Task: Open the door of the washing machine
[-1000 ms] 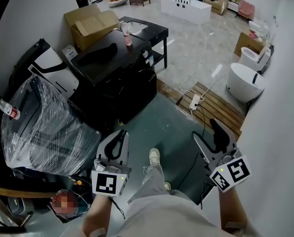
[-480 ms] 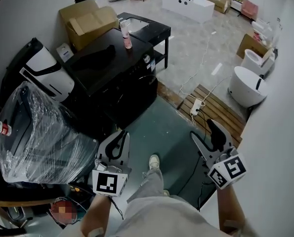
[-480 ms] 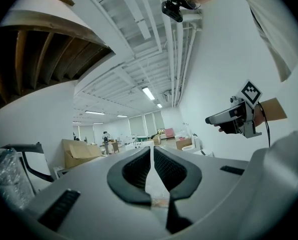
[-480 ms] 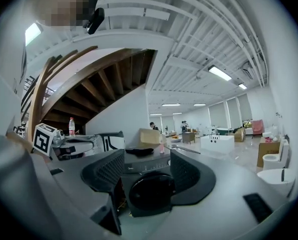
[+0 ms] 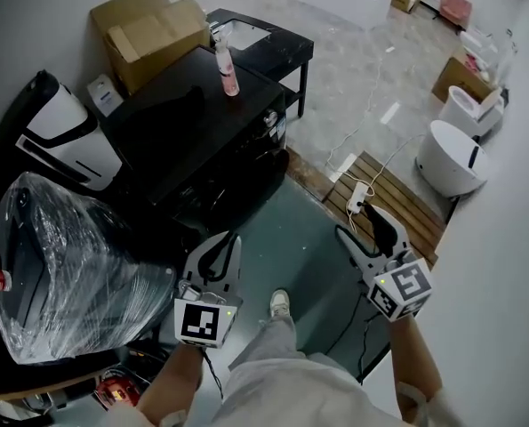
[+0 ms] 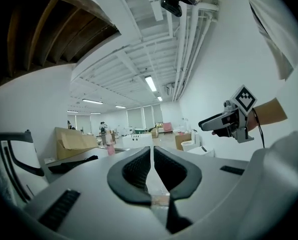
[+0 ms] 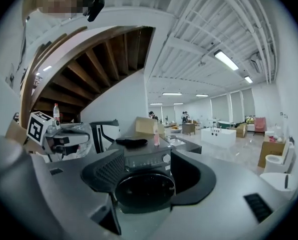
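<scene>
The black washing machine (image 5: pixel 202 145) stands ahead of me on the left, and its front faces the green floor. In the right gripper view its round dark door (image 7: pixel 144 188) looks closed, framed between the jaws, below a control panel with a knob. My right gripper (image 5: pixel 360 225) hangs open over the floor, well short of the machine and pointing at it. My left gripper (image 5: pixel 224 244) is shut on nothing, its pads (image 6: pixel 141 166) nearly touching, a short way from the machine's front corner. The left gripper view looks over the machine's top; the door is not seen there.
A pink bottle (image 5: pixel 228 68) and a black cloth (image 5: pixel 171 105) rest on the machine's top. A cardboard box (image 5: pixel 148 29) and a black side table (image 5: pixel 268 47) stand behind it. A plastic-wrapped appliance (image 5: pixel 68 256) is at left. At right, a power strip (image 5: pixel 359 194) lies on wooden slats beside white toilets (image 5: pixel 451 154).
I have stepped closer to the washing machine. Both grippers have moved forward a little, and the right one has shifted left toward the machine. Neither jaw state has changed.
</scene>
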